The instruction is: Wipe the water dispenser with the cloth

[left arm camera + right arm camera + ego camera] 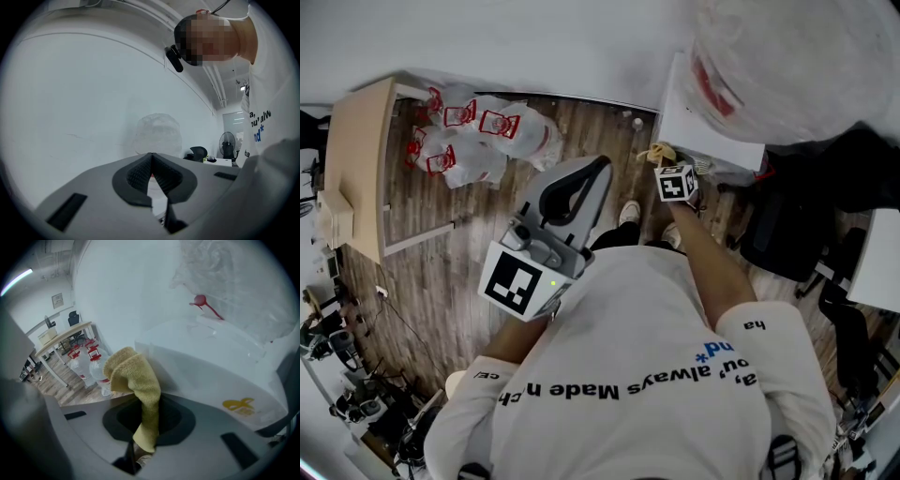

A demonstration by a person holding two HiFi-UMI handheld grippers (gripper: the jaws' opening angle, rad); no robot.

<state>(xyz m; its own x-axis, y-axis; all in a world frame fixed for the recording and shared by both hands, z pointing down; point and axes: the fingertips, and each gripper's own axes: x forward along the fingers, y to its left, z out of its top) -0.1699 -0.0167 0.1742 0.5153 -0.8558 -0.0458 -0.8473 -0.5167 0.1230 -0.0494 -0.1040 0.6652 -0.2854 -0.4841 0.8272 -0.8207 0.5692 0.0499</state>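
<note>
Above a wood floor (441, 272), the cloth (136, 380) is clamped in the right gripper (144, 425) just beside the dispenser (211, 376). The left gripper (151, 161) is closed, empty. The cloth could be dragged loose by friction.

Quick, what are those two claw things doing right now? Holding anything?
Left gripper: shut, with nothing between its jaws.
Right gripper: shut on the yellow cloth.

Floor: dark wood planks (441, 272). Plain white wall (534, 47) behind. Pale wooden table with white legs (356, 169) at left; clear plastic water jugs with red handles (473, 136) just beside it (bunched together). Black pedestal fan (227, 142) near a black office chair (198, 153).
</note>
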